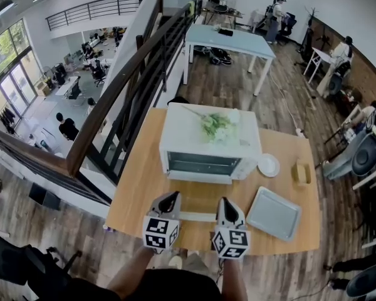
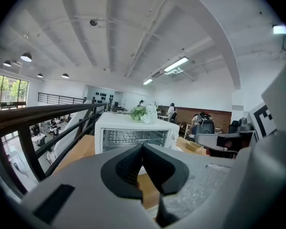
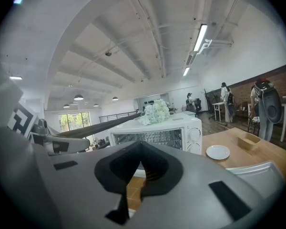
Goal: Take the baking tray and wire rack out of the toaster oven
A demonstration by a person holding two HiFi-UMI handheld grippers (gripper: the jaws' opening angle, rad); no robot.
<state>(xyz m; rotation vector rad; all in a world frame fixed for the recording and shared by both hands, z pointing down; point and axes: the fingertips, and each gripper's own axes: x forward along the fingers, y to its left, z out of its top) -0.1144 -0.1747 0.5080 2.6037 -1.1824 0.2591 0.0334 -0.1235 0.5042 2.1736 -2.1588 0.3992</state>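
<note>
A white toaster oven [image 1: 210,140] stands at the back middle of the wooden table [image 1: 138,187], its front facing me. Through its glass front I see the wire rack [image 2: 133,136] [image 3: 150,138] inside. A grey baking tray [image 1: 274,213] [image 3: 257,171] lies flat on the table to the right of the oven's front. My left gripper [image 1: 172,196] [image 2: 143,147] and right gripper [image 1: 224,200] [image 3: 142,144] hover side by side in front of the oven, short of it. Both are shut with nothing between the jaws. A pale strip [image 1: 197,216] lies between them; I cannot tell what it is.
White flowers [image 1: 216,125] lie on the oven's top. A small white plate [image 1: 268,165] and a small wooden box [image 1: 301,172] sit on the table right of the oven. A dark railing [image 1: 131,86] runs along the table's left side, with a drop beyond.
</note>
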